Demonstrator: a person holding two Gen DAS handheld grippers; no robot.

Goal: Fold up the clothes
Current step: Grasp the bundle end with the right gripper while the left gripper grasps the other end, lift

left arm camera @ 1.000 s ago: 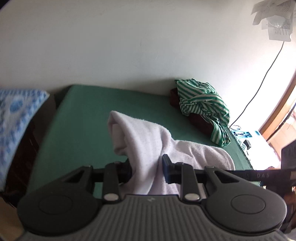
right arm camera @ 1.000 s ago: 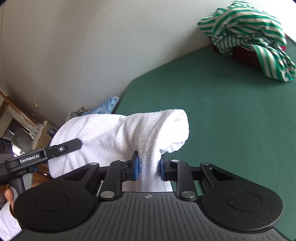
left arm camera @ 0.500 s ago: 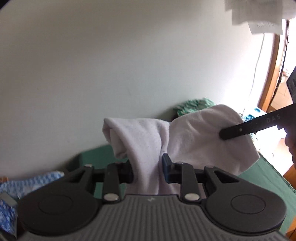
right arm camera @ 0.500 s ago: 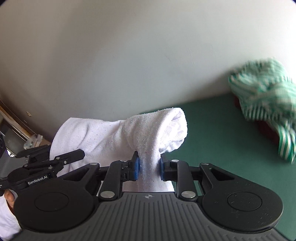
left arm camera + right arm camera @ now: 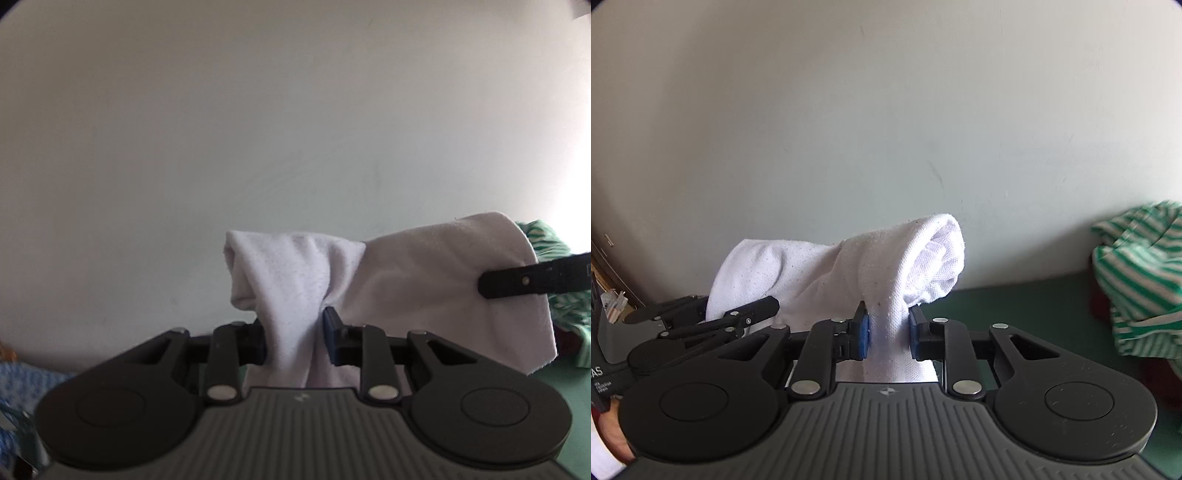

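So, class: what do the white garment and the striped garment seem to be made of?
White garment: soft matte knit, probably cotton; a fine dotted weave shows where the right hand-held gripper pinches it. Striped garment: thin woven or jersey cloth, green and white, limply crumpled.

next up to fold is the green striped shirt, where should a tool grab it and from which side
Judging from the right wrist view, take the green striped shirt by its upper left ridge, coming from the left over the green surface. It lies crumpled in a heap, no collar or hem shows, and that raised fold faces the open side.
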